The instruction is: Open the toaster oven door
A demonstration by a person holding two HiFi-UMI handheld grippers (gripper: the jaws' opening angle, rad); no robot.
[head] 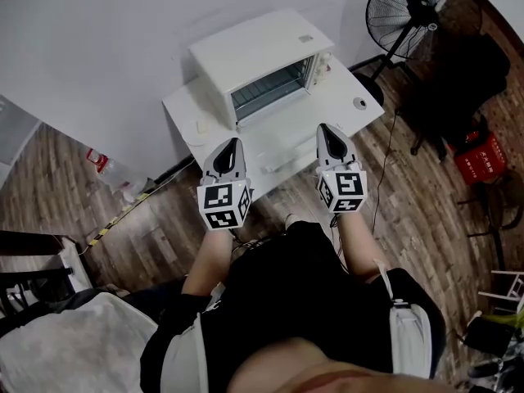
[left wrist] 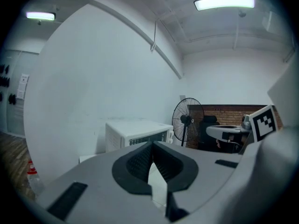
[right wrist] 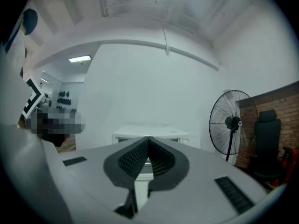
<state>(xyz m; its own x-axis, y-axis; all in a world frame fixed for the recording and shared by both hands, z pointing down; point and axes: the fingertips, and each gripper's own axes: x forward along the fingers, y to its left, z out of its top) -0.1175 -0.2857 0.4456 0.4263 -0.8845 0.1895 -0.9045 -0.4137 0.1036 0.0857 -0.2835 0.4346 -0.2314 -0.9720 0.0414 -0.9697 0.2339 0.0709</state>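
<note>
Jaws meet, empty, on left gripper (head: 232,146) and right gripper (head: 329,131). Both aim at toaster oven (head: 262,60), twelve o'clock, presumably to reach its door.

White toaster oven (head: 260,65) stands upright on white table (head: 360,105), apparently open.
</note>
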